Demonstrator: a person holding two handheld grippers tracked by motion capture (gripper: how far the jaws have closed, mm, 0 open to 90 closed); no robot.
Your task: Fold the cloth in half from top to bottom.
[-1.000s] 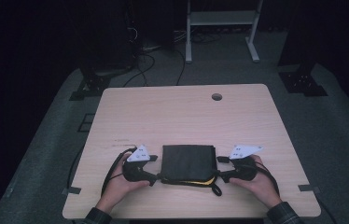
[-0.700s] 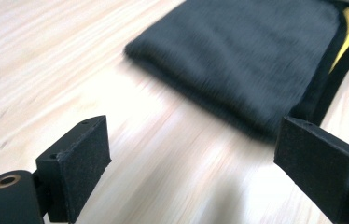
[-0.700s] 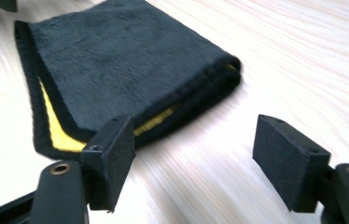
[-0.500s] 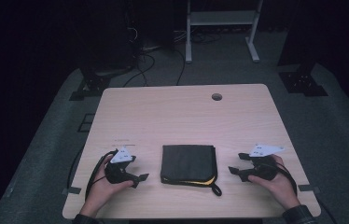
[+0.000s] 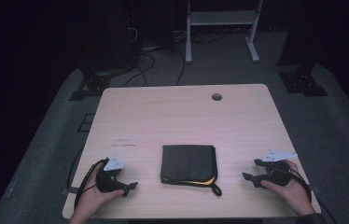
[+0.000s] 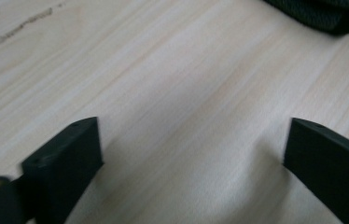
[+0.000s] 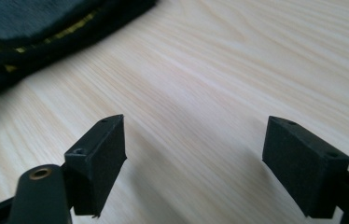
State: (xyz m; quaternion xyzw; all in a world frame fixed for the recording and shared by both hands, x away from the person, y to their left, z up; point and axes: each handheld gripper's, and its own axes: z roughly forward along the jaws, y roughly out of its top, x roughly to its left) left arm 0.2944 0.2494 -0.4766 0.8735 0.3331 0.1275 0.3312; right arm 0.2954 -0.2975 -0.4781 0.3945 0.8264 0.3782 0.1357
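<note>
A folded black cloth bag [image 5: 189,164] with a yellow edge and a small strap loop lies flat near the front middle of the wooden table [image 5: 182,116]. My left gripper [image 5: 129,189] rests to its left, held in a hand at the table's front edge. Its jaws have just been opening and only bare wood lies between them [image 6: 193,144]. A corner of the bag [image 6: 322,11] shows beyond them. My right gripper [image 5: 251,169] sits to the right of the bag. Its jaws have also just been opening over bare wood [image 7: 193,140], with the bag [image 7: 37,23] farther off.
A round cable hole [image 5: 217,96] sits near the table's far edge. A faint pencil-like mark [image 5: 123,140] runs across the wood to the left. Behind the table stand white frame legs [image 5: 189,42], cables on the floor and dark stands at both sides.
Both grippers were at the bag's left and right edges a second ago. They have drawn outward away from it, with jaws spread wider. The bag stays flat in place.
</note>
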